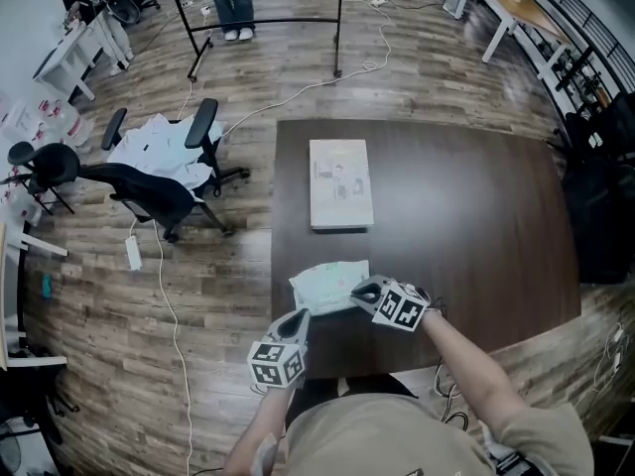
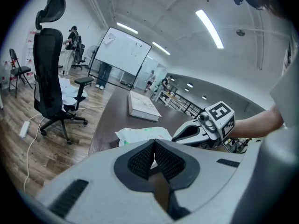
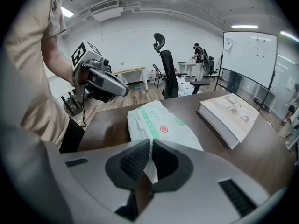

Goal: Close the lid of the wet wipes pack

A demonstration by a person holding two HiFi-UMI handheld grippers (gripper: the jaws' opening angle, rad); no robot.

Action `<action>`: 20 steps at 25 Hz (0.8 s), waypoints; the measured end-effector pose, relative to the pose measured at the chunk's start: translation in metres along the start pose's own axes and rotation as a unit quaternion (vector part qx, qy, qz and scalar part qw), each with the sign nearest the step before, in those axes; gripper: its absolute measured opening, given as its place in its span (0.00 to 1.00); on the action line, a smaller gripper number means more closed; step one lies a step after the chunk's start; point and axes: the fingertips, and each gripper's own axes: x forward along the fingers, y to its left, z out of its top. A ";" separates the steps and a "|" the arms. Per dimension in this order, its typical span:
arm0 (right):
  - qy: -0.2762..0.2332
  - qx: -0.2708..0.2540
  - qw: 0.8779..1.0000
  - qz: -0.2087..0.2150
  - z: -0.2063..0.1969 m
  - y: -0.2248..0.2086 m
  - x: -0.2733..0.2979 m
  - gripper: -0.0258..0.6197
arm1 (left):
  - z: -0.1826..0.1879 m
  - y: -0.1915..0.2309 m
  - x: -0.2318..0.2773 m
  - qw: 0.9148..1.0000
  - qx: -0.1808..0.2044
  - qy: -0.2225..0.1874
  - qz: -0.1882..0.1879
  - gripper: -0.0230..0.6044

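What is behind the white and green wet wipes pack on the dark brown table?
A pale rectangular closed book lies flat on the table, farther back, apart from the pack. Anything beneath the book is covered.

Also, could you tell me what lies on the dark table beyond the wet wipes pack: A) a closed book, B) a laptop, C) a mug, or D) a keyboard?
A: the head view shows a closed book lying flat on the table, farther from the person than the wet wipes pack and apart from it.
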 end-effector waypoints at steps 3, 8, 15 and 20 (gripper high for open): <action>-0.005 0.002 1.000 0.004 0.001 0.003 -0.004 0.08 | 0.003 0.000 0.001 1.000 0.002 -0.003 -0.004 0.05; -0.030 0.000 1.000 -0.006 0.020 0.005 -0.017 0.08 | 0.008 -0.003 0.000 1.000 0.003 -0.009 -0.009 0.05; -0.031 -0.020 0.999 -0.007 0.053 0.002 -0.026 0.08 | 0.016 0.001 -0.006 1.000 -0.002 -0.021 -0.008 0.05; -0.023 -0.014 1.000 0.008 0.058 0.001 -0.007 0.08 | 0.018 0.007 -0.013 0.999 -0.013 -0.033 -0.004 0.05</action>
